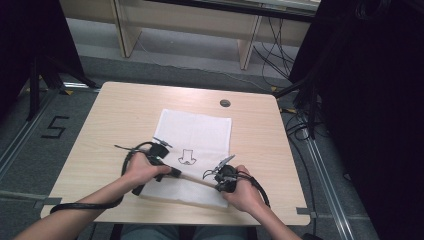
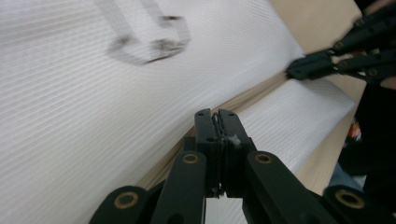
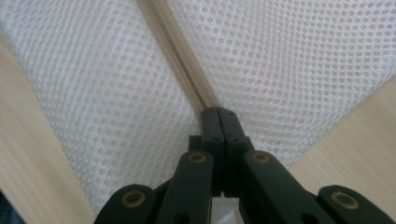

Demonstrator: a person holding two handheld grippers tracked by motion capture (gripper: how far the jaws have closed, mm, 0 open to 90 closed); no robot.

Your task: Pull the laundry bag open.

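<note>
— Where's the white mesh fabric pouch (image 1: 196, 150) with the beige zipper (image 3: 184, 74)?

— Mid-table, toward six o'clock. The left gripper (image 2: 218, 122) clamps the zipper line; the right gripper (image 3: 220, 117), at three o'clock, is closed on it too.

— Advice?

— Probably keep the pouch taut and pull straight along the teeth.

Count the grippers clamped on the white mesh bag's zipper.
2: the left gripper pinches the zipper of the white mesh bag at its left end, the right gripper farther right along it.
</note>
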